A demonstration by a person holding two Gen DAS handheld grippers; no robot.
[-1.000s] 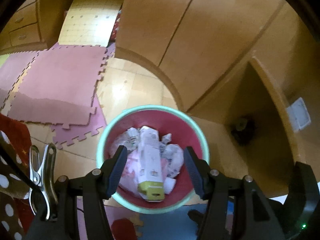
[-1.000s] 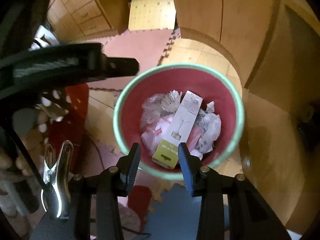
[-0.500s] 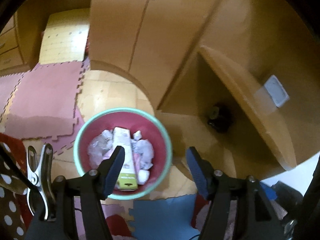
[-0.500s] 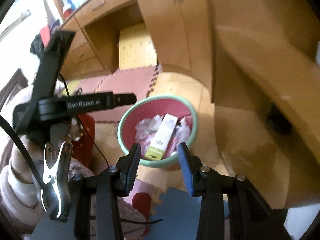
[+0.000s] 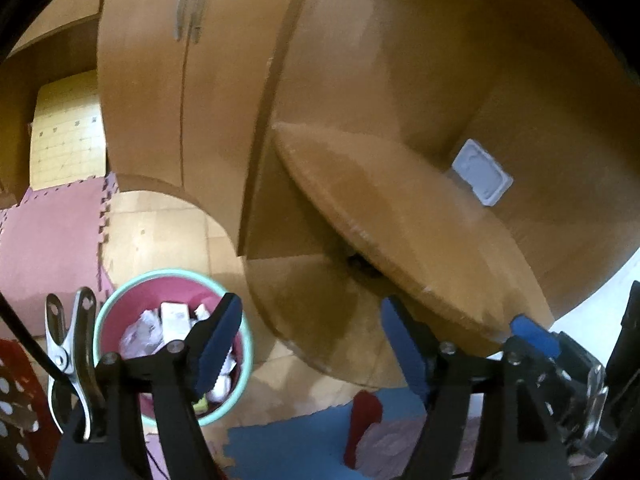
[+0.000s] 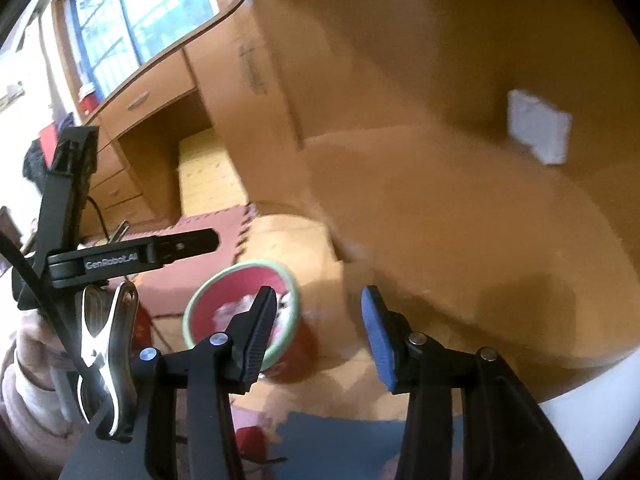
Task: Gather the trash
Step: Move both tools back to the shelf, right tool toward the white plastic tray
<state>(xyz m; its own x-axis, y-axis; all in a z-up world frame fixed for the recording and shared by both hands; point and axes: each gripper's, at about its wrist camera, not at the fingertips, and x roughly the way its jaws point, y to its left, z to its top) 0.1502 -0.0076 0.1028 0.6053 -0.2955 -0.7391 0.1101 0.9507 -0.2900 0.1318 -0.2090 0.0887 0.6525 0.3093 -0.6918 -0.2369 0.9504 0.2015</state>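
Note:
A red bin with a mint-green rim point(image 5: 120, 308) stands on the floor at the lower left, holding a white and green carton point(image 5: 174, 316) and crumpled paper. My left gripper point(image 5: 308, 312) hovers above and to the right of it. Its jaws are opening and nothing is between them. In the right wrist view the bin point(image 6: 208, 292) sits partly behind the left finger of my right gripper point(image 6: 320, 300), whose jaws are also opening on nothing. A white plastic tray-like piece point(image 5: 482, 178) point(image 6: 538, 132) lies on a rounded wooden shelf.
Wooden cupboards with metal handles point(image 5: 192, 8) and the rounded shelf point(image 5: 400, 240) fill the right and top. Pink foam mats point(image 5: 48, 232) and a blue mat point(image 5: 288, 440) cover the floor. Drawers point(image 6: 136, 100) stand under a window point(image 6: 152, 12). A person's sleeve point(image 6: 24, 360) is at the left.
Both grippers have risen and swung right, away from the bin, which now looks smaller and lower left. The shelf with the white piece has come into view. Both pairs of jaws stand wider.

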